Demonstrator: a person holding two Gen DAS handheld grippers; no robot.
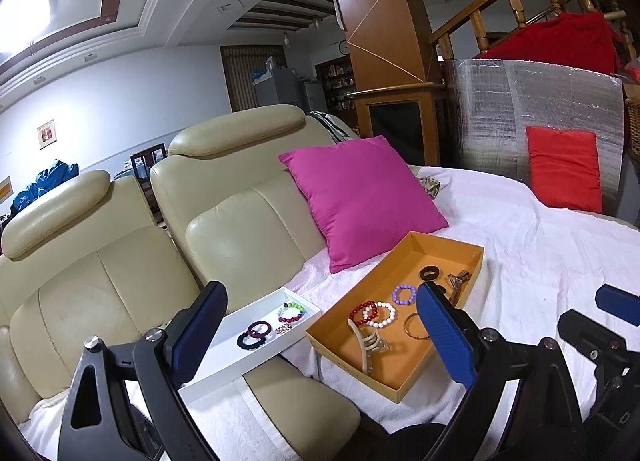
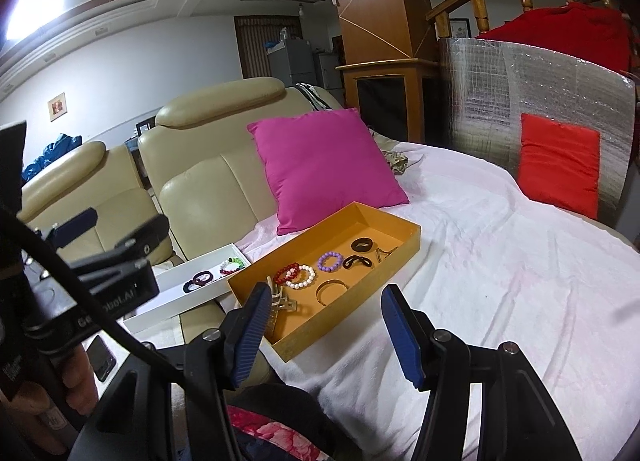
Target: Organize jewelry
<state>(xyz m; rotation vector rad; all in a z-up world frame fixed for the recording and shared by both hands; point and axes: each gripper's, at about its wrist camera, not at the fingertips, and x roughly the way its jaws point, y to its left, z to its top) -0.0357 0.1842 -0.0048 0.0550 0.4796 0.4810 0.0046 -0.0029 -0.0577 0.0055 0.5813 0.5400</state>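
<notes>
- On white blanket (image 1: 532, 261) over beige sofa (image 1: 240, 229): orange tray (image 1: 448, 247) and, just beside it to the left, white tray (image 1: 224, 365), corners nearly touching.
- Inside orange tray: red bead bracelet (image 1: 363, 311) overlapping white bead bracelet (image 1: 380, 314), purple bead bracelet (image 1: 403, 295), thin gold bangle (image 1: 414, 328), beige claw hair clip (image 1: 370, 343) at near end, black ring-shaped piece (image 1: 429, 273) and brown clip (image 1: 460, 277) toward far end.
- Inside white tray: dark bead bracelet (image 1: 249, 341) touching maroon hair tie (image 1: 259, 328), multicoloured bead bracelet (image 1: 294, 311), small sparkly piece (image 1: 285, 328) beside them.
- Behind trays: pink cushion (image 1: 360, 201) leaning on sofa back; red cushion (image 1: 566, 169) well apart, against silver foil panel (image 1: 532, 101).
- Left tongs (image 1: 320, 331): released, spread wide, hovering near side of both trays, nothing between blue pads (image 1: 448, 341), no jewelry touched.
- Right tongs (image 2: 326, 335): released, partly spread, empty, hovering over near end of orange tray, left pad in front of hair clip without clear contact.
- Lower left of right wrist view: fingers of a hand (image 2: 78, 373) around left tool's handle; dark phone (image 2: 101, 357) lying near it.
</notes>
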